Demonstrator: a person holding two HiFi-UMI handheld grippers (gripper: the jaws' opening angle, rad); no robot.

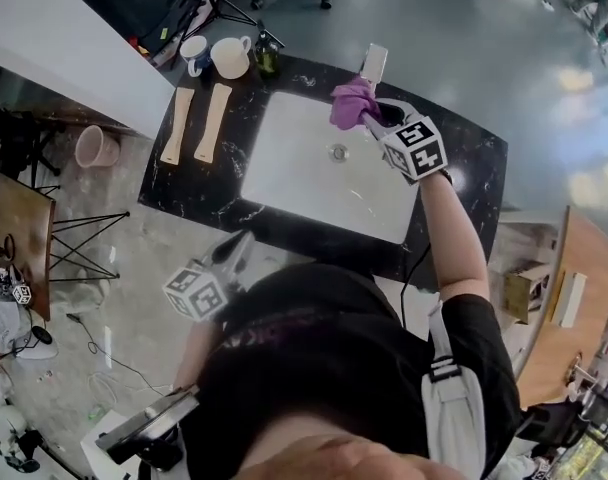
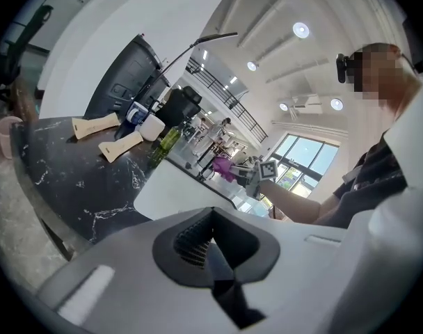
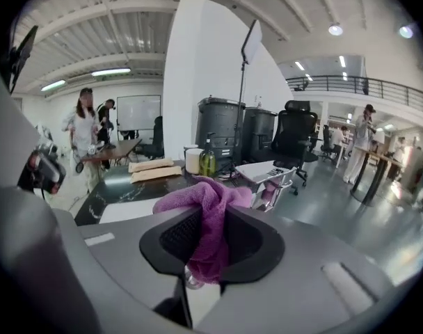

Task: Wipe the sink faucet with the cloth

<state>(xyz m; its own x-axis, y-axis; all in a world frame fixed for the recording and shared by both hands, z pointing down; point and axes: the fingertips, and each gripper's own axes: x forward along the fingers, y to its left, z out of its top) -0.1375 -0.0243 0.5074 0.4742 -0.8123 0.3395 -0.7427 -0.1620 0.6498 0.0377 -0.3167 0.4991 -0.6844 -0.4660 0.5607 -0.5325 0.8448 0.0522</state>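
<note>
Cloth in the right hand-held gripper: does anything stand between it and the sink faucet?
Nothing visible does. The right hand-held gripper holds the purple cloth at the back of the sink, right beside the faucet. The green bottle stands farther left on the counter, out of the path.

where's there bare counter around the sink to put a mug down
The counter right of the sink is bare, and so is the front strip between sink and edge. The left side is taken by two wooden boards; the back-left corner is crowded with two mugs and a bottle.
</note>
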